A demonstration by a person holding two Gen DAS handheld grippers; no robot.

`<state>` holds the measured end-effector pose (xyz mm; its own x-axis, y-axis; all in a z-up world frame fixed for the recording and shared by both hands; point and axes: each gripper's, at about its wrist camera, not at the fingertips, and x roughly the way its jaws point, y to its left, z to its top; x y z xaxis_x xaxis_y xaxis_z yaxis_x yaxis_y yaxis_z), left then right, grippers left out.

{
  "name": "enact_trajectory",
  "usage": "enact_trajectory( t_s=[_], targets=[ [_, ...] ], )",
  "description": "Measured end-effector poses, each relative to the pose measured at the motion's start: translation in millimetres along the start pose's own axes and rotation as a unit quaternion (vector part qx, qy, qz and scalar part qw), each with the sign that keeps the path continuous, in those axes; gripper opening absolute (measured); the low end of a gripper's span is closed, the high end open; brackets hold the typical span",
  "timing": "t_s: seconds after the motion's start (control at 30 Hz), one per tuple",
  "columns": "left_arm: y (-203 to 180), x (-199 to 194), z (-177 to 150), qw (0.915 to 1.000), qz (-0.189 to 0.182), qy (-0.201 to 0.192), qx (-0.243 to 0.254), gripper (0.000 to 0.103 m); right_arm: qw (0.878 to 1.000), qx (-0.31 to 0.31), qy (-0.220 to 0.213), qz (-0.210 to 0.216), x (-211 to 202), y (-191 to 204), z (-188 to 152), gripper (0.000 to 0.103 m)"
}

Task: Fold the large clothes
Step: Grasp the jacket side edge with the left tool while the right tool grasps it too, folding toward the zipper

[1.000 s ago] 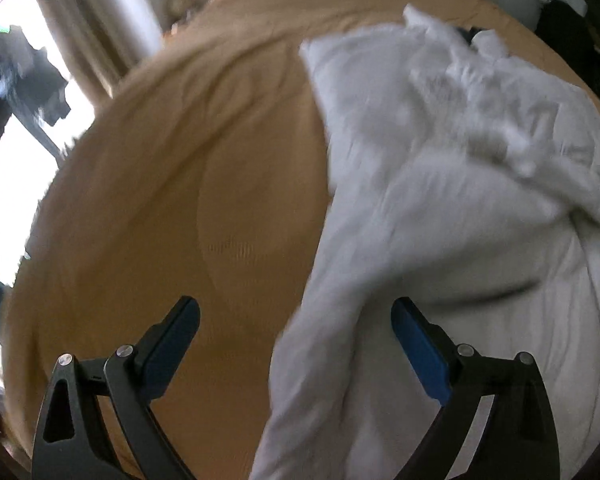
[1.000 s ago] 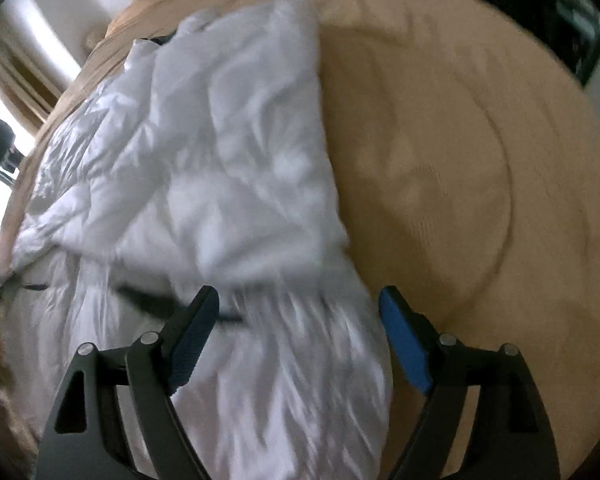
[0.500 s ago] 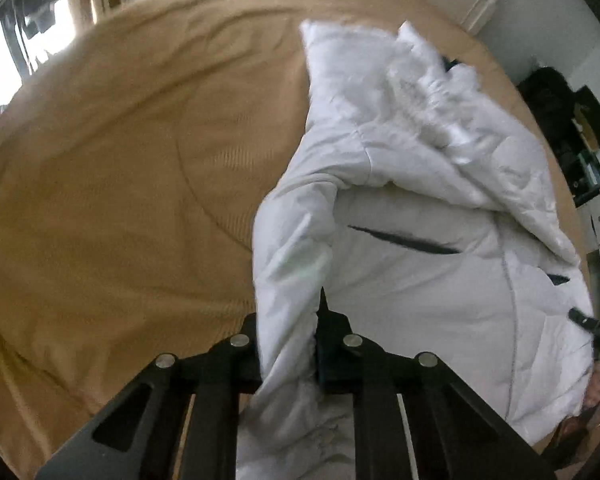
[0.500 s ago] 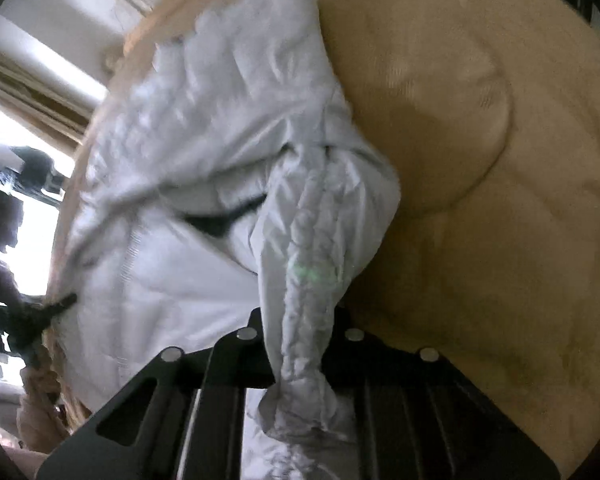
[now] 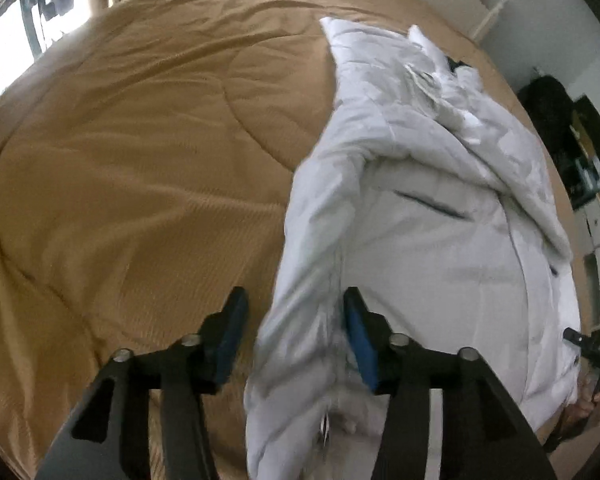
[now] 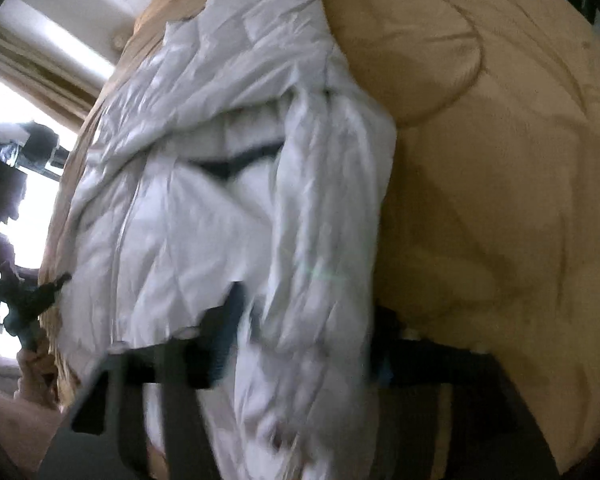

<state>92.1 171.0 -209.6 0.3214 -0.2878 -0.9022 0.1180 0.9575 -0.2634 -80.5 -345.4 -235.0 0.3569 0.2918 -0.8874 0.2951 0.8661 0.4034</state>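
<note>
While both hand-held grippers [image 5: 292, 340] [image 6: 300, 320] gape apart, seemingly unclamped, the white jacket [image 5: 420, 216] sleeve hangs between their fingers.

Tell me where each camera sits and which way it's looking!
Left wrist: rides on the left claw, looking forward along its open fingers, which straddle the left side edge of the white jacket lying on the tan bedspread.
Right wrist: rides on the right claw, looking along its blurred, open fingers at the jacket's right side fold.
Shared: both see the same jacket and bedspread, and each catches the other claw at the picture's edge.
</note>
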Motion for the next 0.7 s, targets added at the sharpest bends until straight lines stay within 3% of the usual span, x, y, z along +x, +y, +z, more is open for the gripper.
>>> enact_trajectory(
  t_s=[0.07,0.13,0.17,0.23,0.3,0.43,0.57,0.7],
  targets=[
    [0.5,4.1,-15.4,0.9997,-0.016,0.021,0.000,0.048,1.000,-0.010,0.016,0.003,5.9,-0.7,-12.8,0.066],
    [-3.7,6.5,-31.9,0.9996,0.000,0.024,0.010,0.037,0.999,-0.011,0.045,0.009,23.1,-1.0,-23.1,0.064],
    [-8.5,6.7,-34.4,0.9995,0.012,0.021,0.021,0.032,0.999,-0.015,0.038,0.004,24.2,0.6,-27.1,0.061],
    [-17.6,-1.0,-36.9,0.9987,0.030,0.013,0.038,0.022,0.999,-0.036,0.022,-0.004,22.4,9.6,-28.5,0.029],
    [-23.4,-12.1,-37.2,0.9980,0.043,-0.001,0.047,0.019,1.000,-0.028,-0.001,0.007,8.4,14.0,-25.3,0.018],
    [-28.6,-43.0,-47.9,0.9964,0.042,-0.029,0.068,0.019,0.997,-0.057,-0.045,0.014,-27.3,22.3,-29.9,0.016],
    [-31.2,-65.6,-66.5,0.9945,0.034,-0.042,0.090,0.019,0.994,-0.094,-0.057,0.018,-55.7,32.3,-44.4,0.015],
    [-28.1,-78.8,-51.3,0.9946,0.027,-0.049,0.088,0.019,0.991,-0.113,-0.063,0.019,-70.8,43.9,-27.5,0.015]
  ],
)
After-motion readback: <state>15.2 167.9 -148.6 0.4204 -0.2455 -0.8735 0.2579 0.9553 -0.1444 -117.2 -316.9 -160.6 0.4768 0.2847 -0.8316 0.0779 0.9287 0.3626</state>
